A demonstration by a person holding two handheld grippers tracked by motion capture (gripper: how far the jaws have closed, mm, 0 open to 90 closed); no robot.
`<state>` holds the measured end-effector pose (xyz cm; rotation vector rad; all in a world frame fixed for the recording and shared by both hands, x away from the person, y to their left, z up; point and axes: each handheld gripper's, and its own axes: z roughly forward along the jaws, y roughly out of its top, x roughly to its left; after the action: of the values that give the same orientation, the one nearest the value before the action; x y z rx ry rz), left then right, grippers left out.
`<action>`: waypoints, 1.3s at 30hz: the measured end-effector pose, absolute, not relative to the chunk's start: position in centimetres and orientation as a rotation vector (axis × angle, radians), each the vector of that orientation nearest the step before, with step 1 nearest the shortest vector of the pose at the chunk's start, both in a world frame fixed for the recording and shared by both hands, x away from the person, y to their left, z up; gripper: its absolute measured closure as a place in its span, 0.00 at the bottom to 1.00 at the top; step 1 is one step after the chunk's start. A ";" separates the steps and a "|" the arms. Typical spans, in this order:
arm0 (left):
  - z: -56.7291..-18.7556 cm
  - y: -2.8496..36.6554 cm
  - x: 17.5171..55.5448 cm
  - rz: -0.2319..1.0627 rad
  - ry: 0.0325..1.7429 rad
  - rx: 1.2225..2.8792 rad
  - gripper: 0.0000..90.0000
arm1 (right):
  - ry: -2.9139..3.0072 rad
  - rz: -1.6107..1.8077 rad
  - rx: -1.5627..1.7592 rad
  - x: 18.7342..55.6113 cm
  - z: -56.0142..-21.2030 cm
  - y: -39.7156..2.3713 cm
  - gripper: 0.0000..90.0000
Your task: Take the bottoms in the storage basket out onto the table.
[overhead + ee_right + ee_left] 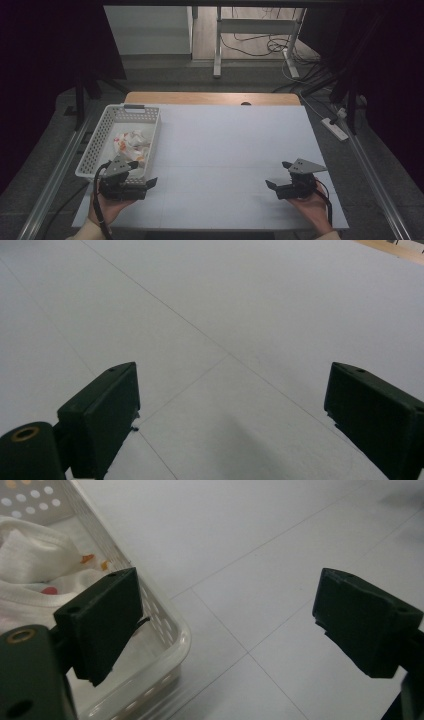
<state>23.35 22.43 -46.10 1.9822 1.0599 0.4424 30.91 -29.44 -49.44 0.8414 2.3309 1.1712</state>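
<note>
The white perforated basket [102, 131] sits at the table's [230, 150] left edge and serves as the reference. A crumpled white cloth [131, 142] with red and orange spots lies inside the basket. The left gripper [142, 173] hangs at the basket's near corner, jaws spread apart, nothing between them. The right gripper [278, 175] hovers well apart from the basket, over bare tabletop, jaws likewise spread.

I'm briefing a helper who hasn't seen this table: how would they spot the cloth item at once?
Start at the white-covered table and look to its left edge, where a white perforated basket sits. The crumpled white cloth lies inside it, just beyond the left gripper. Its orange and red spots set it apart from the plain white around it.
</note>
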 end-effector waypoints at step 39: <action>-43.5 23.0 24.4 0.458 1.040 1.956 0.13 | 2.348 1.169 0.844 31.1 -49.7 -29.3 0.08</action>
<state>24.38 23.01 -43.54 1.9565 1.0404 0.4580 31.11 -29.26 -49.68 0.8443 2.3479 1.1692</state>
